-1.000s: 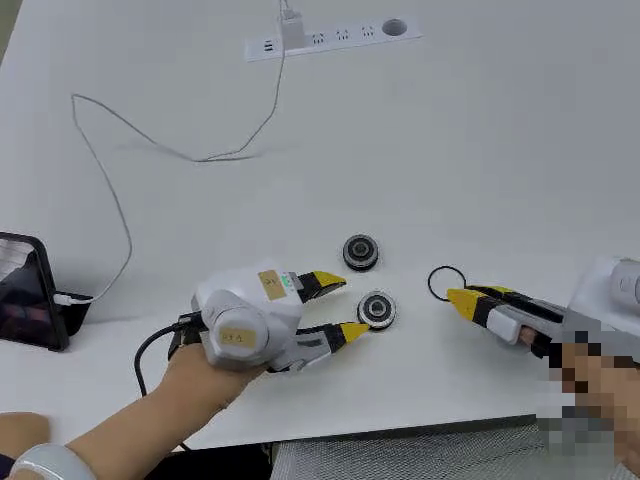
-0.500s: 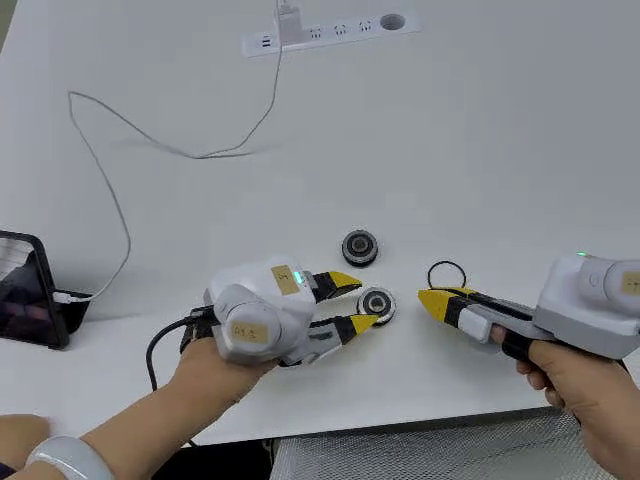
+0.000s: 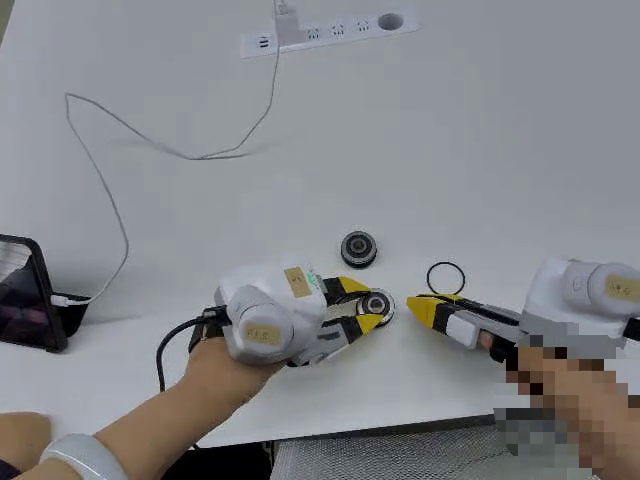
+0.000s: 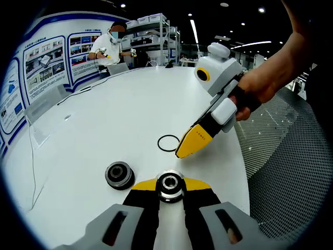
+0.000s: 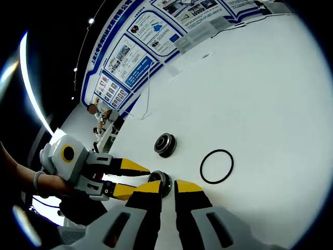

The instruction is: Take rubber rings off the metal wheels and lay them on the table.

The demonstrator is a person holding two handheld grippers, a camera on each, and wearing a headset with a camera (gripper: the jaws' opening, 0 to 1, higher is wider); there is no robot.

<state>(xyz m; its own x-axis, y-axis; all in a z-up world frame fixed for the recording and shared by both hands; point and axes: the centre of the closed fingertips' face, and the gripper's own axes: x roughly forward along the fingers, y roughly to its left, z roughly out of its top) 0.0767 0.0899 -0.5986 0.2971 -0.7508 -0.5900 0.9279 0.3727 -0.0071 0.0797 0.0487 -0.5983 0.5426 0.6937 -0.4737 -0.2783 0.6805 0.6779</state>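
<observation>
A metal wheel (image 3: 379,305) with a black rubber ring on it lies near the table's front edge. My left gripper (image 3: 362,304) is shut on it, one yellow tip on each side; in the left gripper view the wheel (image 4: 170,181) sits between the tips. My right gripper (image 3: 418,308) is shut and empty, its tip just right of that wheel. A second wheel (image 3: 358,247) with its ring lies a little farther back. One loose black ring (image 3: 445,277) lies flat on the table, behind the right gripper's tip. The right gripper view shows the ring (image 5: 216,166) and the far wheel (image 5: 165,144).
A white power strip (image 3: 320,33) lies at the table's far edge, its cable (image 3: 110,180) looping left to a dark device (image 3: 25,305) at the left edge. The table's front edge (image 3: 380,425) runs just below both hands.
My left gripper moved right and closed its jaws on the near wheel. My right gripper slid left toward that wheel, staying shut.
</observation>
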